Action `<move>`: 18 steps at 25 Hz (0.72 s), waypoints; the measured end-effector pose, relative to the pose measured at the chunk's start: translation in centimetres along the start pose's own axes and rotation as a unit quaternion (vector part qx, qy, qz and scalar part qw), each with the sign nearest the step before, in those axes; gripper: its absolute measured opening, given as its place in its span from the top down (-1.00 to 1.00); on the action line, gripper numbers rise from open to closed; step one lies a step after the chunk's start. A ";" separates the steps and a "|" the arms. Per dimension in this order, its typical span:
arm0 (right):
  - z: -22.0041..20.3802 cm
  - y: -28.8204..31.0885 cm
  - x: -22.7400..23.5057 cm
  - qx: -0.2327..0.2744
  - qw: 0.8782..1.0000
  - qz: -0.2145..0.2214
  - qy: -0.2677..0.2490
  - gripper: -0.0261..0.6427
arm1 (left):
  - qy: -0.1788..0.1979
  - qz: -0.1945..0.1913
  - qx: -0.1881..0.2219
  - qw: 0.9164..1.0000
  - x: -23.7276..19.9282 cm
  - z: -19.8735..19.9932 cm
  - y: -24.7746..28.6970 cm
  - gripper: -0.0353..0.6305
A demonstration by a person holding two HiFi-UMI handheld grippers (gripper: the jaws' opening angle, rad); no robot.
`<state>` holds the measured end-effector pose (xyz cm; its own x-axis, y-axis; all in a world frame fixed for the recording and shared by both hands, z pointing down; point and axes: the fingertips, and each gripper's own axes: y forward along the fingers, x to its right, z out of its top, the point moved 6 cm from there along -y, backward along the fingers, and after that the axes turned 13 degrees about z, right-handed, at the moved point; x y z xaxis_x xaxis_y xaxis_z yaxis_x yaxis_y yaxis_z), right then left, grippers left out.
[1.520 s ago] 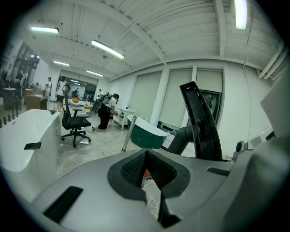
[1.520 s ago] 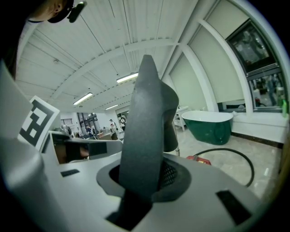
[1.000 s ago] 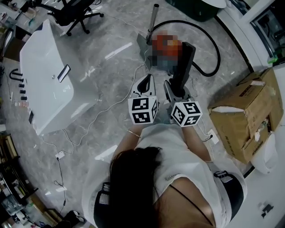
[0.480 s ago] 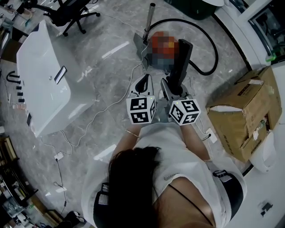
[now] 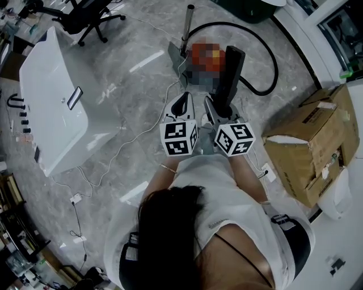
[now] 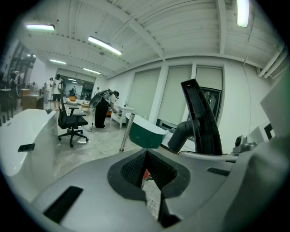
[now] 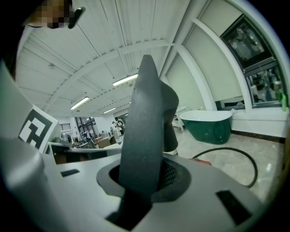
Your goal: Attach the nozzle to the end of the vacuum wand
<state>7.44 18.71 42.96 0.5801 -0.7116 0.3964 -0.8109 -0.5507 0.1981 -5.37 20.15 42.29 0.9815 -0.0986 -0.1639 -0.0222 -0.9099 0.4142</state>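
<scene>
Grey marble floor (image 5: pixel 142 85) fills most of my head view, with a long white tub (image 5: pixel 51 107) lying off to the left, a cardboard box (image 5: pixel 312 147) at the right and an office chair (image 5: pixel 91 17) near the top edge. I have the left claw (image 5: pixel 182 105) and the right claw (image 5: pixel 218 110) side by side, both aimed up the picture toward the vacuum wand (image 5: pixel 186 28), a metal tube standing nearly upright on the floor ahead. A black hose (image 5: pixel 266 62) loops away to the wand's right. The right claw is clamped on the nozzle (image 5: pixel 229 76), a long black piece that sticks out well past the claw tips. From the right gripper view I see the pads pressing on its lower part while the rest rises through the middle of the picture, with a green tub (image 7: pixel 213 124) on the floor behind it. The nozzle is apart from the wand and touches it nowhere. The left claw is closed tight with nothing between its pads. In the left gripper view the wand stands ahead, just left of centre, and the nozzle rises at the right.
</scene>
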 end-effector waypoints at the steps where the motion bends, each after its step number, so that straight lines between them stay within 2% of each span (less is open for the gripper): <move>1: 0.1 0.1 0.3 -0.001 1.000 0.000 0.000 0.63 | -0.001 0.001 0.000 1.000 0.1 0.1 0.3 0.88; 11: 1.7 2.1 3.2 -0.007 1.000 0.002 0.003 0.63 | -0.008 0.004 -0.005 1.000 0.7 1.5 4.1 0.88; 18: 3.0 3.5 5.3 -0.009 1.000 -0.001 0.007 0.63 | 0.002 -0.009 -0.004 1.000 1.5 2.8 6.5 0.88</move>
<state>7.93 11.76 43.08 0.5803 -0.7043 0.4088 -0.8113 -0.5438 0.2147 -4.53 12.94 42.24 0.9825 -0.0800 -0.1683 -0.0021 -0.9079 0.4191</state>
